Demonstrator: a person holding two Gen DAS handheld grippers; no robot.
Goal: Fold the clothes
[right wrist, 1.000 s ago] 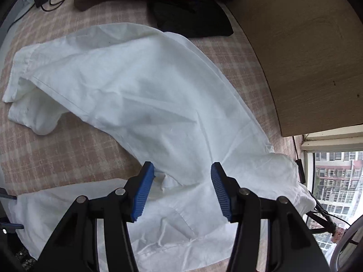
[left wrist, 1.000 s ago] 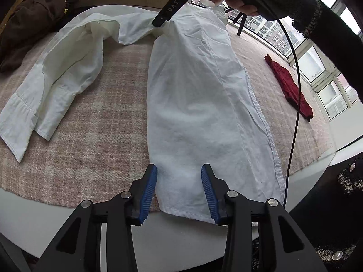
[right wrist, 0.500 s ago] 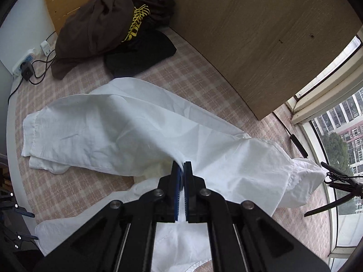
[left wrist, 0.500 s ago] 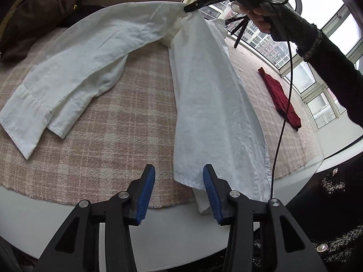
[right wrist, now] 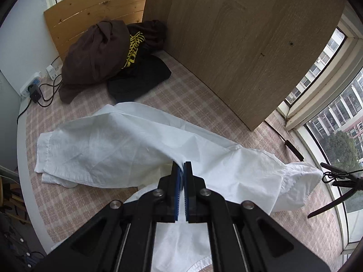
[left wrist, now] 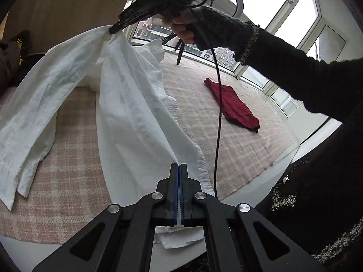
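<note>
A white long-sleeved shirt (left wrist: 127, 113) is stretched between both grippers above the pink checked bed cover (left wrist: 74, 158). My left gripper (left wrist: 179, 170) is shut on the shirt's hem edge near the bed's front. High at the far side, the right gripper (left wrist: 113, 30), held by a hand in a dark sleeve, is shut on the shoulder area. In the right wrist view my right gripper (right wrist: 182, 166) pinches a fold of the shirt (right wrist: 113, 145), whose sleeves trail left and right on the cover.
A red garment (left wrist: 233, 108) lies on the cover to the right. A brown and black clothes pile (right wrist: 113, 56) sits in the far corner by a wooden panel (right wrist: 238, 45). A power strip with cables (right wrist: 31, 88) lies at the left edge. Windows (right wrist: 335, 117) line the right side.
My left gripper has shut on the shirt's hem; it was open half a second ago. The right gripper, open a second ago, has closed on the shirt and lifted it higher off the bed.
</note>
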